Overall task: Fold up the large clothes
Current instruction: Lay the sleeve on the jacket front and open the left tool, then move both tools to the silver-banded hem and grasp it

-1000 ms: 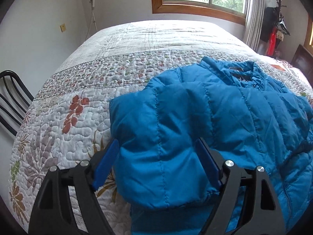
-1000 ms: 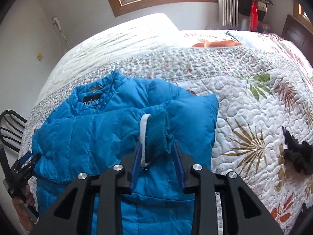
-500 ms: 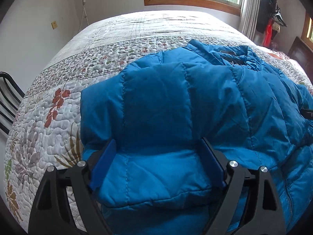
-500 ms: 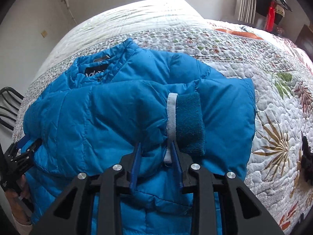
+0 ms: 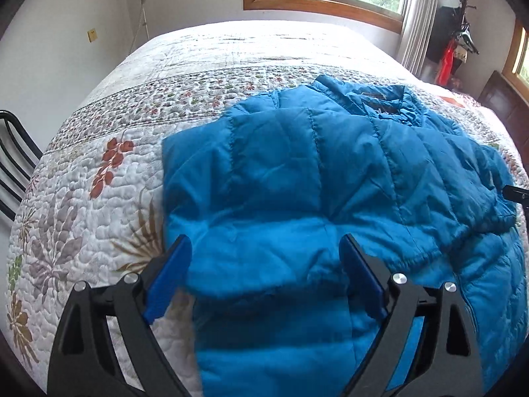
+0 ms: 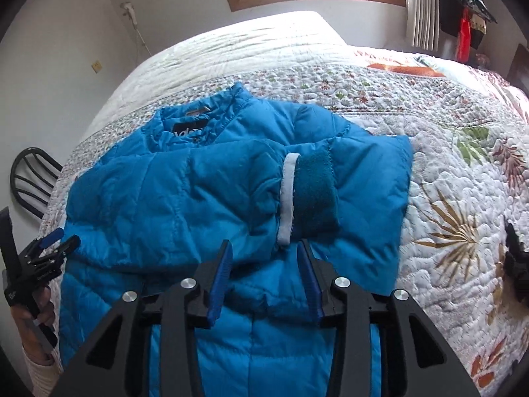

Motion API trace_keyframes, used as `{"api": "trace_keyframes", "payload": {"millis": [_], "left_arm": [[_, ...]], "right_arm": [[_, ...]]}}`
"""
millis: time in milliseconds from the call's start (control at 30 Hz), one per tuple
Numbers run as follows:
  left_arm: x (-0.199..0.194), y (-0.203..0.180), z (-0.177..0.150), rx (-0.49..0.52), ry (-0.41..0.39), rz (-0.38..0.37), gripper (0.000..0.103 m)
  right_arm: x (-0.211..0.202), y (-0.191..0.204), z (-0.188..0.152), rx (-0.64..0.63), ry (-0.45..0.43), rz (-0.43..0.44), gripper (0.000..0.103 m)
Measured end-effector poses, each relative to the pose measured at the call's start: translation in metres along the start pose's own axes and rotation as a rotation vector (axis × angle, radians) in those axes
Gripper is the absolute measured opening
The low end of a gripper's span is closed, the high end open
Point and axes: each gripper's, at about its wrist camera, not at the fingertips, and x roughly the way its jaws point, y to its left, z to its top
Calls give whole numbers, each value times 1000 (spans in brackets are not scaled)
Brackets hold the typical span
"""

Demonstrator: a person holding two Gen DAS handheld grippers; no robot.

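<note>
A blue puffer jacket (image 5: 330, 182) lies on the quilted bed, collar toward the window; it also shows in the right wrist view (image 6: 205, 198). One sleeve lies folded across its chest, ending in a dark teal cuff (image 6: 314, 195) with a white band. My left gripper (image 5: 264, 254) is open, its jaws wide apart over the jacket's folded left edge. It also shows in the right wrist view (image 6: 54, 243) at the jacket's left side. My right gripper (image 6: 264, 251) is open, its jaws parted just below the cuff, holding nothing.
The floral quilt (image 6: 463, 152) covers the whole bed. A black chair (image 5: 13, 155) stands at the bed's left side. A dark garment (image 6: 515, 271) lies on the quilt at the right. A window and a hanging red item (image 5: 446, 63) are at the far wall.
My right gripper has let go of the sleeve cuff and opened; the sleeve now rests across the jacket. Both grippers have drawn back a little from the jacket.
</note>
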Motion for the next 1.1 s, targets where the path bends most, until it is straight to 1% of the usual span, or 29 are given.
{"api": "trace_keyframes", "payload": {"millis": [33,100,167,300,433,500,600,667,767,833,933,1100], "left_arm": [[-14,5,-9,1,-11,-3,92],[-34,11,-28,2,-19,31,92],[-51,20,-52,-5,-8,40,92],[-89,34,-109,-28,36,8,92],[-124,39,-160,-34,41,-26,93],[-136,38,-183,-38,40,-18,94],[-142,41,-212,-81,60,-58,94],[-143,40,-223,-95,70,-77,94],[-147,33,-234,-90,57,-60,94],[-145,31,-237,-96,64,-65,94],[-139,26,-239,-110,81,-85,94],[-128,15,-244,-114,107,-120,95]], "right_arm": [[-12,0,-9,-18,-13,-2,42],[-31,-2,-28,-38,-17,4,46],[-47,-6,-51,-53,-19,-1,48],[-75,-18,-106,-51,-5,14,52],[-102,-33,-167,-12,4,39,57],[-113,-37,-194,-3,5,37,60],[-124,-42,-228,16,18,36,61],[-125,-43,-242,28,27,23,61],[-128,-45,-258,36,35,36,61],[-128,-41,-266,34,40,44,62],[-123,-36,-273,31,54,33,63],[-109,-35,-282,39,86,48,64]]}}
